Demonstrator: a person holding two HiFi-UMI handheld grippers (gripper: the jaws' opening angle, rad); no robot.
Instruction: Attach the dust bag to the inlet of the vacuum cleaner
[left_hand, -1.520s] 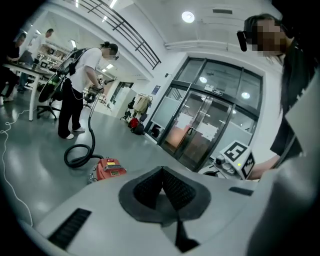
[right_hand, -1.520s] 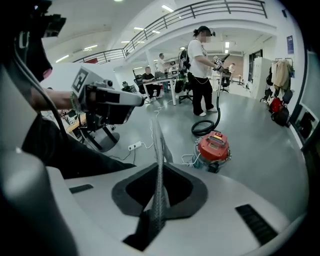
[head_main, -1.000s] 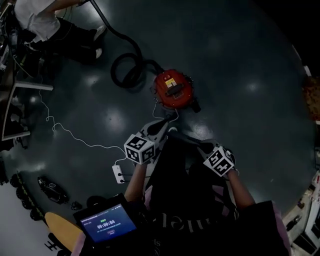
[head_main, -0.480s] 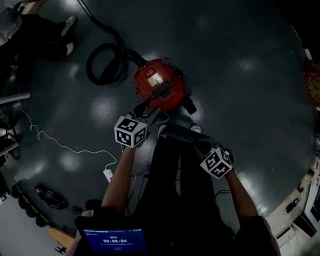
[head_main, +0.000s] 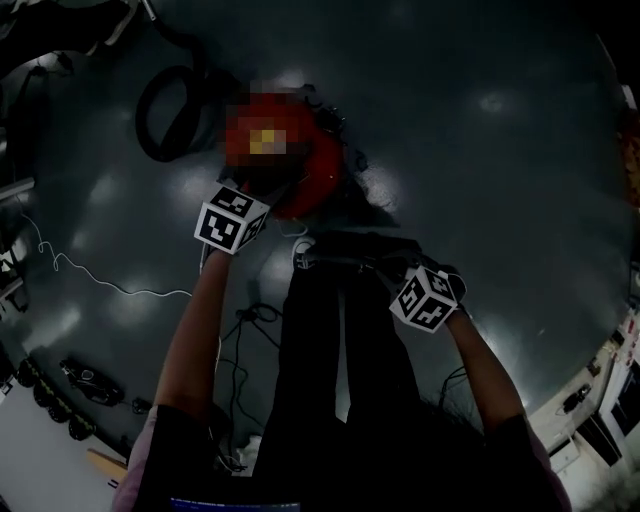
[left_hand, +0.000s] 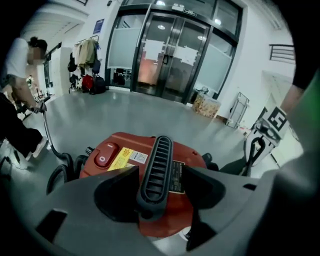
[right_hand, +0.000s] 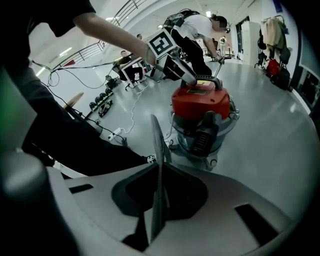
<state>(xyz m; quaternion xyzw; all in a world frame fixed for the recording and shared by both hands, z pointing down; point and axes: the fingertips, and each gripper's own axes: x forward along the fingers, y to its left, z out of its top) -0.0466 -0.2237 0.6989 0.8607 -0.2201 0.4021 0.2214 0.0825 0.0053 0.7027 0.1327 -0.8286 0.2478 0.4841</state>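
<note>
Red vacuum's (left_hand: 112, 150) handle (left_hand: 157, 150) sits between left gripper's (left_hand: 159, 175) opening jaws; right gripper's (right_hand: 159, 169) jaws pinch the dust bag (right_hand: 156, 140).

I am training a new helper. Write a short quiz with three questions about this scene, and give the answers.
1. True or false: the vacuum cleaner is blue.
2. What stands between the jaws of the left gripper? A) a hose B) the black handle C) a cable
3. Fill in: the right gripper is shut on a thin flat ____.
Key: 1 false, it is red. 2 B; those jaws are opening and do not press on it. 3 sheet.
</note>
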